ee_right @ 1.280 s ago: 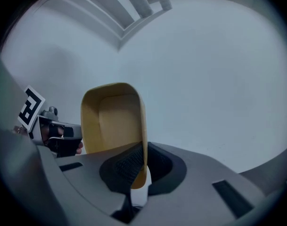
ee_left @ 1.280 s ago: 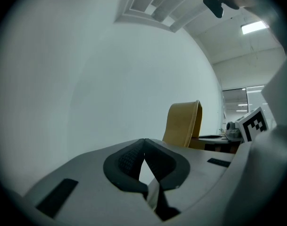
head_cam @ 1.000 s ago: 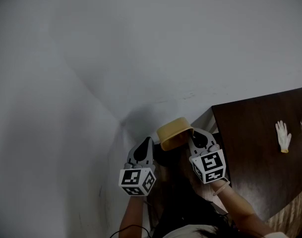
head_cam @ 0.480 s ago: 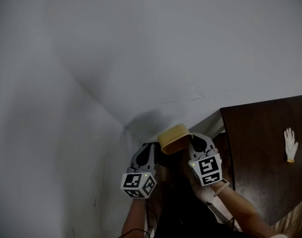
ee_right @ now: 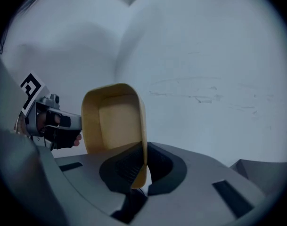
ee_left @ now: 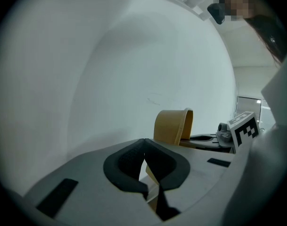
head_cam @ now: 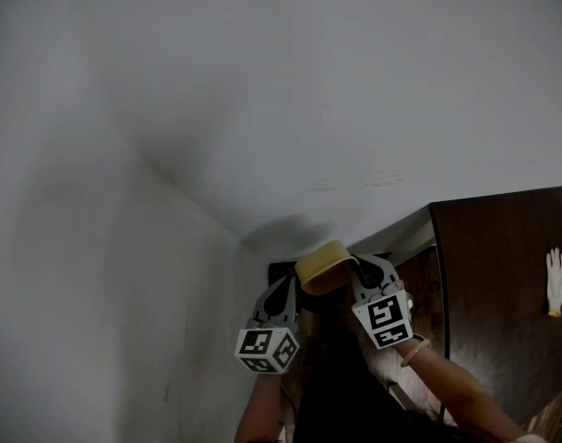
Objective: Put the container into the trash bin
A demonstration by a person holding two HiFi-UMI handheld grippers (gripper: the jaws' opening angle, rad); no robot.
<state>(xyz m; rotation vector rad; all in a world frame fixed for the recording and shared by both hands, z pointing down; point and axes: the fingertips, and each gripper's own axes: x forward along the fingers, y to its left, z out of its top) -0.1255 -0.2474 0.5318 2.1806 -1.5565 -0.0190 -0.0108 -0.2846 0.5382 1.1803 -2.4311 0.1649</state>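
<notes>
A tan, open-topped container point(head_cam: 325, 266) hangs in the corner of two white walls, tipped on its side. My right gripper point(head_cam: 358, 270) is shut on its thin wall; in the right gripper view the wall point(ee_right: 142, 140) runs between the dark pads point(ee_right: 127, 166) and the container's inside point(ee_right: 112, 121) faces me. My left gripper point(head_cam: 283, 291) hangs just left of the container, apart from it. Its pads point(ee_left: 134, 161) meet at the tips with nothing held. The left gripper view shows the container point(ee_left: 174, 126) and the right gripper's marker cube point(ee_left: 244, 128) beyond. A dark shape point(head_cam: 282, 273) lies under the container; I cannot tell what it is.
A dark brown table point(head_cam: 502, 284) fills the right side, with a white glove point(head_cam: 557, 282) lying on it. White walls point(head_cam: 262, 109) close in behind and to the left. The person's forearms point(head_cam: 447, 390) reach up from the bottom edge.
Both grippers and the container have sunk lower and nearer the wall corner. The right gripper's hold on the container is unchanged. The table and glove have slid right in the view.
</notes>
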